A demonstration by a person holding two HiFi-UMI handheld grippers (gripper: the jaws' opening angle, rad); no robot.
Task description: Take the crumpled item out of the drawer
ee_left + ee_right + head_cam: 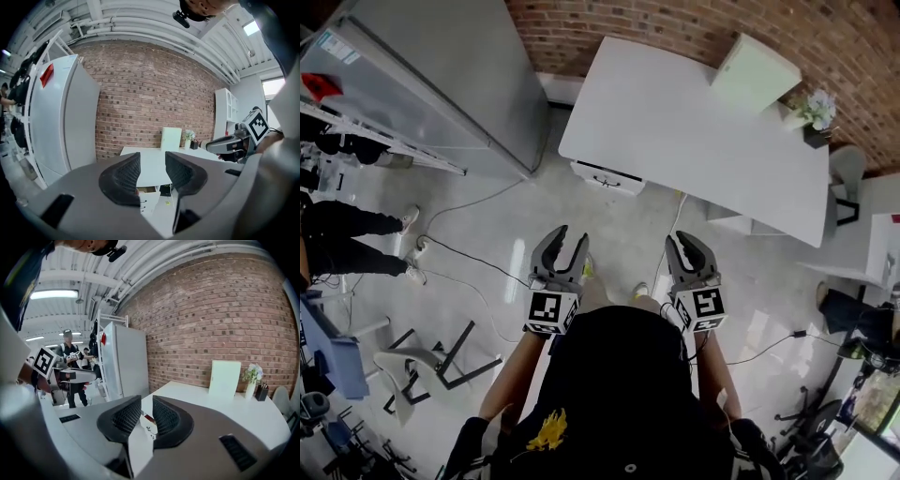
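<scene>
A white drawer unit (607, 178) stands under the near edge of the white table (694, 122), well ahead of both grippers. In the left gripper view the drawer unit (148, 194) shows between the jaws, its top drawer seemingly pulled out a little. No crumpled item can be made out in any view. My left gripper (567, 246) (152, 161) is open, nothing between its pads. My right gripper (692, 248) (146, 404) is open by a narrower gap, also with nothing in it. Both are held side by side in front of the person's body, over the floor.
A tall grey cabinet (441, 75) stands to the left of the table. On the table are a pale upright box (753, 70) and a small plant (814, 111). Cables (469, 258) cross the floor. A chair (422, 361) and a person's legs (347, 244) are at the left.
</scene>
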